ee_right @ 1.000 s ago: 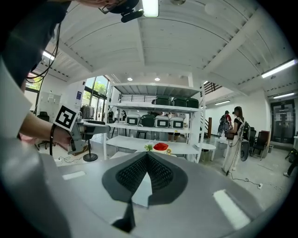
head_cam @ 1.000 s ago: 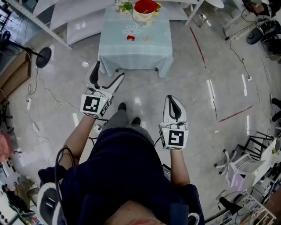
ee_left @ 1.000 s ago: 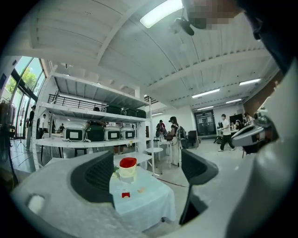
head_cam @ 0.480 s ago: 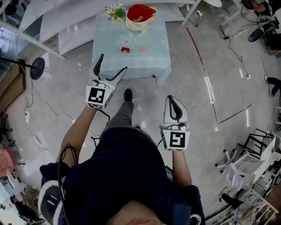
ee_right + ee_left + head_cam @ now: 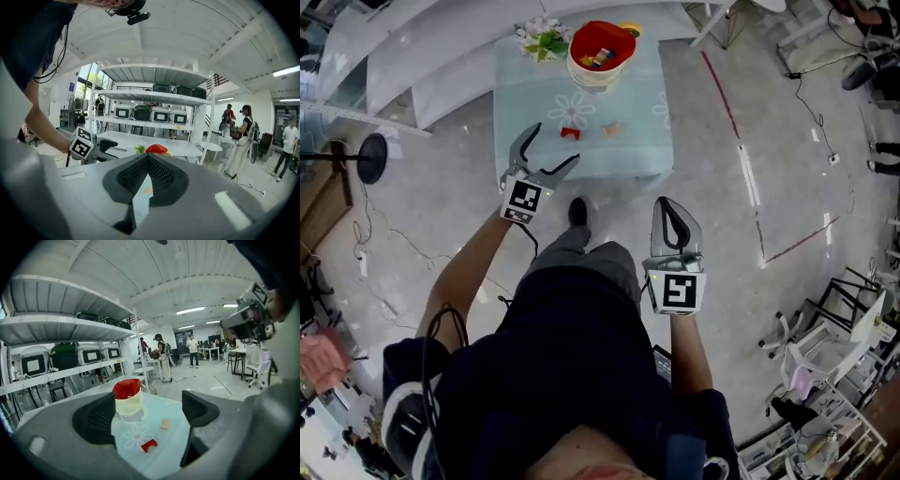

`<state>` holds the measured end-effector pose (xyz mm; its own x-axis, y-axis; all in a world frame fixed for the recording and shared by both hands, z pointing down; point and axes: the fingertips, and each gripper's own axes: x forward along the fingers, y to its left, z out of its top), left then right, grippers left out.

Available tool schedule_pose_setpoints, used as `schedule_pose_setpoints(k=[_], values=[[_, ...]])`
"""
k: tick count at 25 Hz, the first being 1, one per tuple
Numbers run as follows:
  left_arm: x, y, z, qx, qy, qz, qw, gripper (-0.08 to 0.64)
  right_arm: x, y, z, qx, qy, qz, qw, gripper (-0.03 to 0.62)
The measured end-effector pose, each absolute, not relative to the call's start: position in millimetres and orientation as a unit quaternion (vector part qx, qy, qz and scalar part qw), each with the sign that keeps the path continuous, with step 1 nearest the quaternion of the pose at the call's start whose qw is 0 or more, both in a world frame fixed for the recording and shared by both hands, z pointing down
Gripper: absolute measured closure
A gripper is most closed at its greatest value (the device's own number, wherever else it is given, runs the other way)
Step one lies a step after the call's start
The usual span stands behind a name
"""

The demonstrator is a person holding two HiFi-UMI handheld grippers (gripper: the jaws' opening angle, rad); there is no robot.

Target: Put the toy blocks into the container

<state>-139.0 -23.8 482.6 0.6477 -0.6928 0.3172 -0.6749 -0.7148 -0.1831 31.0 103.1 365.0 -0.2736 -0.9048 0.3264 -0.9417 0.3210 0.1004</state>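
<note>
Now standing at a small table (image 5: 628, 112) with a pale cloth, flower prints on it. Container (image 5: 602, 54), cream with red lining, sits at the far edge with a few coloured blocks inside. Flowers (image 5: 546, 39) just beside it, to the left. Two blocks lie loose on the cloth, near each other: red block (image 5: 571, 132) and tan block (image 5: 610, 127). Left gripper (image 5: 555, 145) is held at the near table edge, jaws wide apart, nothing between them; red block lies just ahead. Right gripper (image 5: 666, 202) hangs over the floor, well apart from the table, jaws pressed together, empty.
</note>
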Motion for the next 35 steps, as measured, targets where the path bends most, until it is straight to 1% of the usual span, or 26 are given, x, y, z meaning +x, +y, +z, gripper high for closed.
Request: schedule_pose_setpoints(k=[3, 15, 19, 24, 35], values=[[-137, -42, 508, -0.909, 0.367, -0.199, 0.016, 0.106, 29, 81, 375, 0.577, -0.799, 0.057, 0.159, 0.597], [-123, -83, 640, -0.892, 0.322, -0.315, -0.031, 0.126, 35, 27, 414, 0.522, -0.826, 0.082, 0.196, 0.596], [-121, -91, 678, -0.886, 0.299, -0.352, -0.032, 0.154, 42, 15, 427, 0.511, -0.83, 0.098, 0.202, 0.597], [-125, -95, 718, -0.878, 0.266, -0.396, -0.05, 0.18, 49, 5, 440, 0.498, -0.833, 0.102, 0.216, 0.597], [-126, -99, 772, -0.856, 0.194, -0.475, -0.056, 0.252, 59, -4, 460, 0.495, -0.829, 0.127, 0.229, 0.597]])
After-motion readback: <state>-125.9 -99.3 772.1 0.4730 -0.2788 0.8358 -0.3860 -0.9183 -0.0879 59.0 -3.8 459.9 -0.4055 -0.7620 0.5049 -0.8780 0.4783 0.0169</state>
